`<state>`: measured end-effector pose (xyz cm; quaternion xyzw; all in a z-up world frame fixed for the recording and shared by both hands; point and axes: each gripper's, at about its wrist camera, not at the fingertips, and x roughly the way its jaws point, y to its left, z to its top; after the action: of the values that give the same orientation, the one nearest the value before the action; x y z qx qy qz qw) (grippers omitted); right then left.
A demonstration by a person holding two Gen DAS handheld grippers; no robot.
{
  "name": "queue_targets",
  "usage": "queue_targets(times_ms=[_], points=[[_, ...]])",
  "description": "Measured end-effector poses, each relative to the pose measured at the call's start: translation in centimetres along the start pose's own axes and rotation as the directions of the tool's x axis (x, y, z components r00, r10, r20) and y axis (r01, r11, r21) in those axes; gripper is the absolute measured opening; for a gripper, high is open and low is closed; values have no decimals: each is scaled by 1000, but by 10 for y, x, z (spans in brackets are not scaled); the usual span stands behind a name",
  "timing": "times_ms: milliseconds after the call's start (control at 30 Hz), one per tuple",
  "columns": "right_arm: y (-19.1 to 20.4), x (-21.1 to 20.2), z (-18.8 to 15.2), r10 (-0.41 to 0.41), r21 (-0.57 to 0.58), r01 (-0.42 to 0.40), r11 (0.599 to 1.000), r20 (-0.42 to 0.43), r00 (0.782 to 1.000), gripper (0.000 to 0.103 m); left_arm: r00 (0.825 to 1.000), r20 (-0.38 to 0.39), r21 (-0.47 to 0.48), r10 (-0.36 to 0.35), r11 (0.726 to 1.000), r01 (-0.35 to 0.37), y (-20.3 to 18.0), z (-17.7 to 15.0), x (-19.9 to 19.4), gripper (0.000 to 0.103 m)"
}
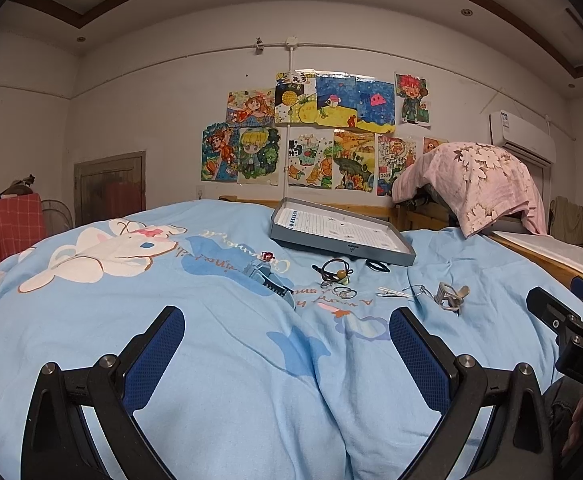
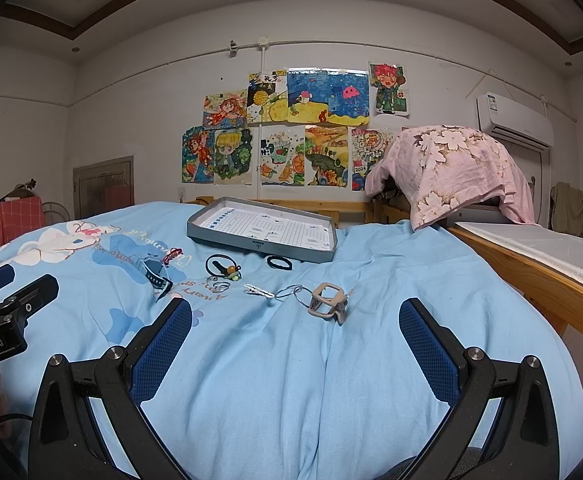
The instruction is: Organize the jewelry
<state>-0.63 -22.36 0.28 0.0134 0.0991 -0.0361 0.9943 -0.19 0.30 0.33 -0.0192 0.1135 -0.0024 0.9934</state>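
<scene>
Hovering wide apart and empty, both the left gripper and right gripper are held short. The hair clip is best pinched squarely, then carried to the tray.

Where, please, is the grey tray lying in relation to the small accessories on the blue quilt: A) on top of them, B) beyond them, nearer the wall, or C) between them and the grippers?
B: the grey tray sits farther up the blue quilt, behind the hair clip and rings.

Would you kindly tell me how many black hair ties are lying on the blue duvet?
2: a beaded hair tie left of centre, and a plain hair tie just before the grey tray. Folds may hide others.
</scene>
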Motion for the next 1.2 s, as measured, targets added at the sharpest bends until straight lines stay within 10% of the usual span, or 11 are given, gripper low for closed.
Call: queue_targets(times_ms=[1200], points=[[-5, -2, 1, 8, 22, -8, 1000, 3, 1000, 102, 993, -87, 27, 79, 997, -76, 5, -10, 20, 103]])
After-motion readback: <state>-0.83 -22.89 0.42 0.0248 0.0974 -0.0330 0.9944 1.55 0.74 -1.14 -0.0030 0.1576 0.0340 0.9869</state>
